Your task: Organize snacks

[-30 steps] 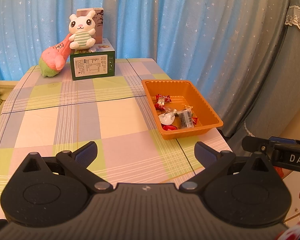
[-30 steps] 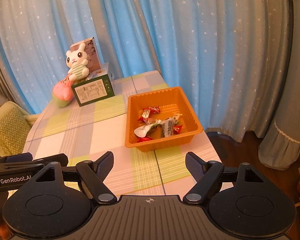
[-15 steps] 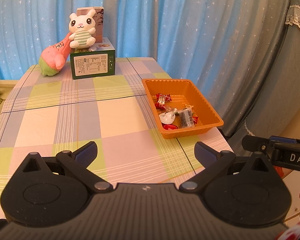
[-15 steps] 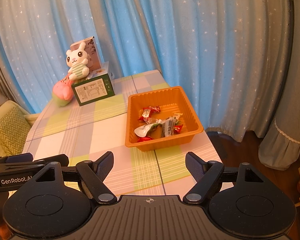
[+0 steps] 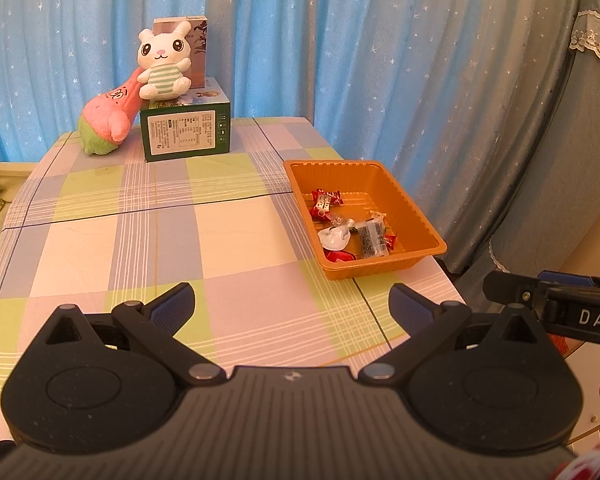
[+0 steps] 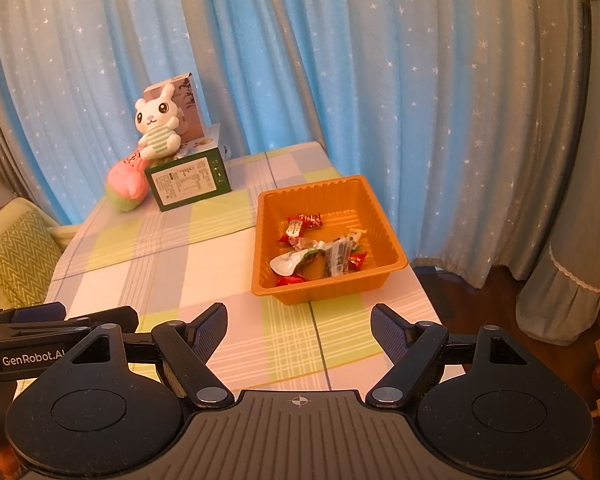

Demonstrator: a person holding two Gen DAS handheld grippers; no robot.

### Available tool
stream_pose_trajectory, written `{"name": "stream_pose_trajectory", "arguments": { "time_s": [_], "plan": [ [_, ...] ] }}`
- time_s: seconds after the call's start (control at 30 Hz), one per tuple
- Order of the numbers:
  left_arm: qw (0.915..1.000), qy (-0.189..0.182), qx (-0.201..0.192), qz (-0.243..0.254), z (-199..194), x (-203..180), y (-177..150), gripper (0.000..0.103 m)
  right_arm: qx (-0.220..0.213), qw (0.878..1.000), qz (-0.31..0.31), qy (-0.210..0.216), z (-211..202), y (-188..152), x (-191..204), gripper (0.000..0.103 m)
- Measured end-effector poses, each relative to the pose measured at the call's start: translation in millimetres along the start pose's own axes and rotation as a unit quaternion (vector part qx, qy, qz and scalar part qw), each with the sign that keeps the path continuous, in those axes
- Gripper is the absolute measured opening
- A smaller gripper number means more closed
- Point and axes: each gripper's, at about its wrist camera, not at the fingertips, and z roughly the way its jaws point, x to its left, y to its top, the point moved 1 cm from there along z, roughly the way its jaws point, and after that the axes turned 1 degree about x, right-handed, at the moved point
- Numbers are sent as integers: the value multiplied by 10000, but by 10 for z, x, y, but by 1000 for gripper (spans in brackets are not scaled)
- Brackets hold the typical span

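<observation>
An orange tray (image 5: 414, 208) sits at the table's right edge and holds several wrapped snacks (image 5: 350, 230). It also shows in the right wrist view (image 6: 380, 216) with the snacks (image 6: 320, 250) inside. My left gripper (image 5: 292, 304) is open and empty above the table's near edge, well short of the tray. My right gripper (image 6: 298, 326) is open and empty, just in front of the tray's near wall. Each gripper's body shows at the edge of the other's view.
A green box (image 5: 186, 130) stands at the table's far end with a white bunny plush (image 5: 164, 64) on top, a tall carton behind and a pink plush (image 5: 106, 118) beside it. Blue curtains hang behind. A checked cloth (image 5: 140, 240) covers the table.
</observation>
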Motion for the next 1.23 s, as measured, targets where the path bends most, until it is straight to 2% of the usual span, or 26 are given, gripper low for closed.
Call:
{"name": "stream_pose_trajectory", "arguments": {
  "time_s": [1.23],
  "plan": [
    [10000, -16, -79, 11, -22, 23, 4, 103, -2, 10000, 0, 2, -2, 12, -1, 78]
  ]
}}
